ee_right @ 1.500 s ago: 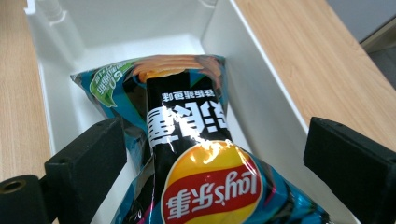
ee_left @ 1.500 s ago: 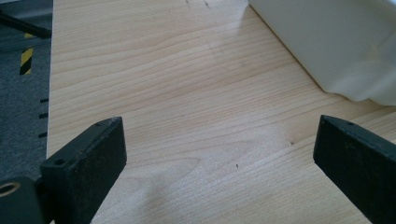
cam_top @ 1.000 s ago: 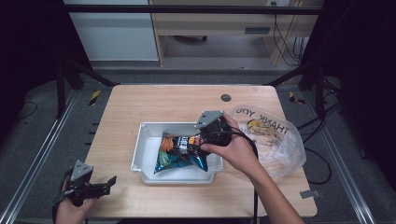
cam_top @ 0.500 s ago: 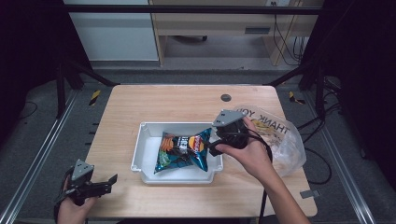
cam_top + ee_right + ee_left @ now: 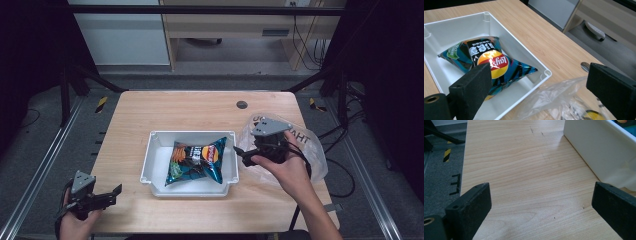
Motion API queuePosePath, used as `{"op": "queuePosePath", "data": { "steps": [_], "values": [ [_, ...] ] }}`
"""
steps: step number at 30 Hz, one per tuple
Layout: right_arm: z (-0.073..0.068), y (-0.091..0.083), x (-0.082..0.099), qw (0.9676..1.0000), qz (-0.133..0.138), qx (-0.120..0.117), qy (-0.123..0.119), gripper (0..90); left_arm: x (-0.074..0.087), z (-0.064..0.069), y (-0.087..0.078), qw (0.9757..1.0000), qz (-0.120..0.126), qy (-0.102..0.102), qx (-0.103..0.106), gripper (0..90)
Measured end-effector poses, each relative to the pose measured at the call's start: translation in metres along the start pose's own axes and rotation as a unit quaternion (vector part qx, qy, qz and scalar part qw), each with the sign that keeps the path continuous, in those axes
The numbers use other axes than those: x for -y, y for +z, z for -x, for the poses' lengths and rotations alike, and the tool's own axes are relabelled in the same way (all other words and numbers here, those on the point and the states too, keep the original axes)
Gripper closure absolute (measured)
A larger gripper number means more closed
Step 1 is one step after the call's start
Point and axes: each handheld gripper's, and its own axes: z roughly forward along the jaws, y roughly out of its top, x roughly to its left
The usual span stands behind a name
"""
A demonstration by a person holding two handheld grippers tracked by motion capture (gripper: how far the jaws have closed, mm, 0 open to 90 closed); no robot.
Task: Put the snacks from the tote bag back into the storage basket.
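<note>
On the wooden table (image 5: 200,107), we see a chip bag (image 5: 196,161) lying in a white tray (image 5: 156,150). Our right gripper (image 5: 239,151) hovers beside it over a plastic bag (image 5: 310,150), jaws apart; our left gripper (image 5: 116,192) rests near the table's corner, jaws apart.

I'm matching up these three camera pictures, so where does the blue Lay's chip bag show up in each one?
High view: the shiny blue Lay's chip bag lies at centre, inside the white plastic bin.
Left gripper view: a sliver of blue at the top right corner, above the bin wall.
Right gripper view: left of centre, in the bin.
Shared landmark: the white bin.
</note>
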Motion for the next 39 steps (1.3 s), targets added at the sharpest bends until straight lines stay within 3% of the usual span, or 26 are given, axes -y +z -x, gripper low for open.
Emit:
{"op": "queuePosePath", "data": {
  "steps": [11,18,21,31,39],
  "values": [
    [0.007,-0.02,0.021,0.9994,0.008,0.027,0.021,6.6,0.002,-0.002,-0.002,1.0,-0.003,-0.003,-0.002,2.0],
    [0.004,-0.025,0.033,0.9989,0.005,0.036,0.031,6.6,0.001,-0.002,-0.001,1.0,-0.001,-0.008,-0.001,2.0],
    [0.003,-0.028,0.036,0.9986,0.008,0.041,0.031,6.6,0.001,-0.002,-0.002,1.0,-0.006,-0.001,-0.001,2.1],
    [0.002,-0.033,0.059,0.9958,0.011,0.071,0.058,6.3,0.002,-0.002,-0.005,0.9999,-0.001,-0.01,-0.004,2.1],
    [0.003,-0.032,0.072,0.9943,0.01,0.079,0.07,6.0,0.002,-0.002,-0.004,0.9999,-0.001,-0.009,-0.005,2.0]
  ]
}}
